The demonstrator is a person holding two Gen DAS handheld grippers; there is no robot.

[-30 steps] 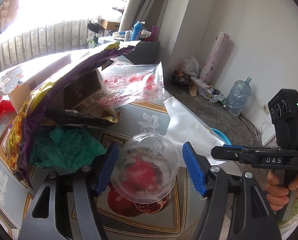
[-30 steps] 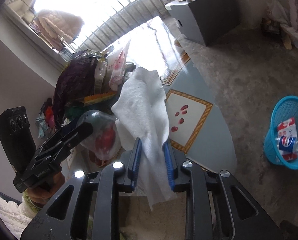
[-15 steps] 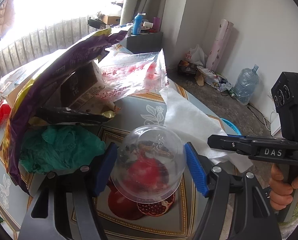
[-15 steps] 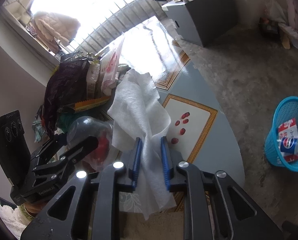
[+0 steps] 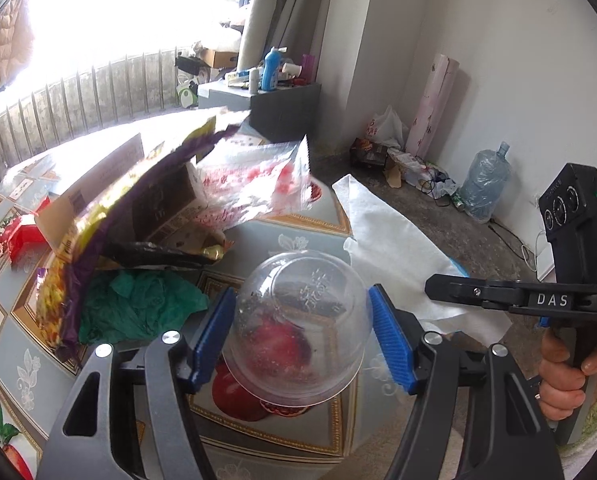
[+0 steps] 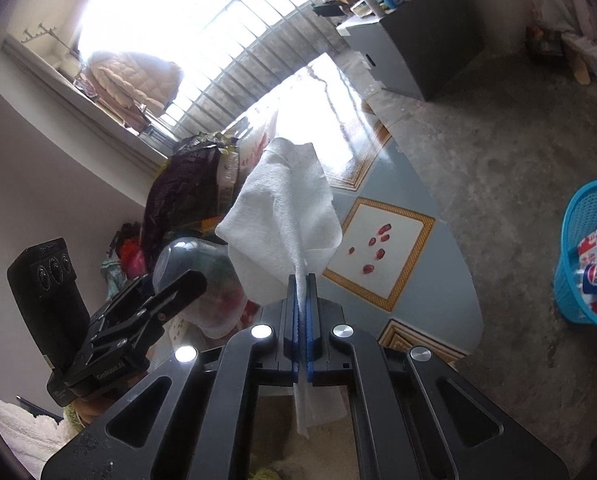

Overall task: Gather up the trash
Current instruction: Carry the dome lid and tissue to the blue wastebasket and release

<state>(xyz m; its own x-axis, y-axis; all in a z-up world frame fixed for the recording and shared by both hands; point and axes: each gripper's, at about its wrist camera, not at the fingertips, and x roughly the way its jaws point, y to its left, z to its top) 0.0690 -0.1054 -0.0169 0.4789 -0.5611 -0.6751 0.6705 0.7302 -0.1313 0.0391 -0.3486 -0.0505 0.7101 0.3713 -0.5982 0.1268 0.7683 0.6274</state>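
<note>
The right gripper [image 6: 301, 280] pinched the white paper towel [image 6: 284, 216] at twelve o'clock above the table [image 6: 430, 280], while the left gripper [image 5: 300, 338] clamped a clear plastic bowl [image 5: 298, 328].

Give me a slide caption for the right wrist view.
Right claw shut on a white tissue, blue bin on floor.

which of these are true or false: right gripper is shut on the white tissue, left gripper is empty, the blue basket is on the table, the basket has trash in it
1. The right gripper is shut on the white tissue. True.
2. The left gripper is empty. False: a clear plastic cup sits between its blue pads.
3. The blue basket is on the table. False: it stands on the floor beside it.
4. The basket has trash in it. True: a can and a carton.
</note>
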